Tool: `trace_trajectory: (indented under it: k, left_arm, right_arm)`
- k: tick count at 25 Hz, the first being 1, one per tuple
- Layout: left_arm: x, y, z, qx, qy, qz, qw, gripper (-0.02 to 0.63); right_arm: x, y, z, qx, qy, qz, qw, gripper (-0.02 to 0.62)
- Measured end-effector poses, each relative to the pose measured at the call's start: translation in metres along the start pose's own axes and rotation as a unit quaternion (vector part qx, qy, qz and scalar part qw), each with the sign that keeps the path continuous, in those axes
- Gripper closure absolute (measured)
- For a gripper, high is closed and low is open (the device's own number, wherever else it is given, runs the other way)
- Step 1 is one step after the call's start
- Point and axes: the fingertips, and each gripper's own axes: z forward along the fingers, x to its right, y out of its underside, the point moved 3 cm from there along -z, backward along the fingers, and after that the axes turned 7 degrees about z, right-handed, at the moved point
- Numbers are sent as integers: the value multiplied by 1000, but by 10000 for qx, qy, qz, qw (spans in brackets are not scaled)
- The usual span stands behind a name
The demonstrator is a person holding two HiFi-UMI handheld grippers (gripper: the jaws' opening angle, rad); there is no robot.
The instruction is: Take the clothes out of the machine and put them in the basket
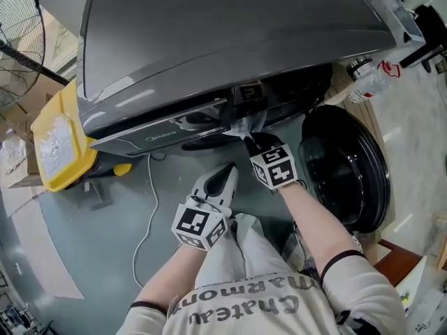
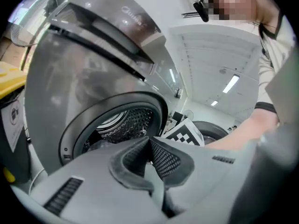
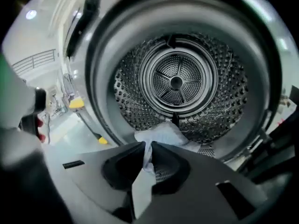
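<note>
A yellow container (image 1: 59, 135) stands at far left, beside the grey front-loading machine (image 1: 209, 33). The left gripper (image 1: 227, 172) hangs before the machine, jaws together on nothing. The right gripper (image 3: 147, 148) is clamped on a white cloth (image 3: 161, 133) that trails from the drum (image 3: 177, 80) floor, beside the open door (image 1: 349, 166)

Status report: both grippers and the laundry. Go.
Right gripper shut on pale cloth, cloth trailing over drum lip. Left gripper shut, empty, outside the machine. Door open, nothing blocking.
</note>
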Motion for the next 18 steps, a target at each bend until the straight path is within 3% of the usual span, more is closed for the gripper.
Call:
trace_trajectory:
  k: [9, 13, 18]
  left_arm:
    - [51, -60, -42, -38, -343, -110, 9993, 598]
    - [69, -89, -55, -138, -540, 34, 9984, 598]
    - [96, -140, -69, -49, -430, 216, 9988, 598]
  right_arm:
    - [-33, -22, -84, -24, -118, 260, 9996, 543]
    - [-43, -40, -122, 84, -173, 396, 9990, 543]
    - [-61, -69, -177, 299, -312, 420, 9982, 543]
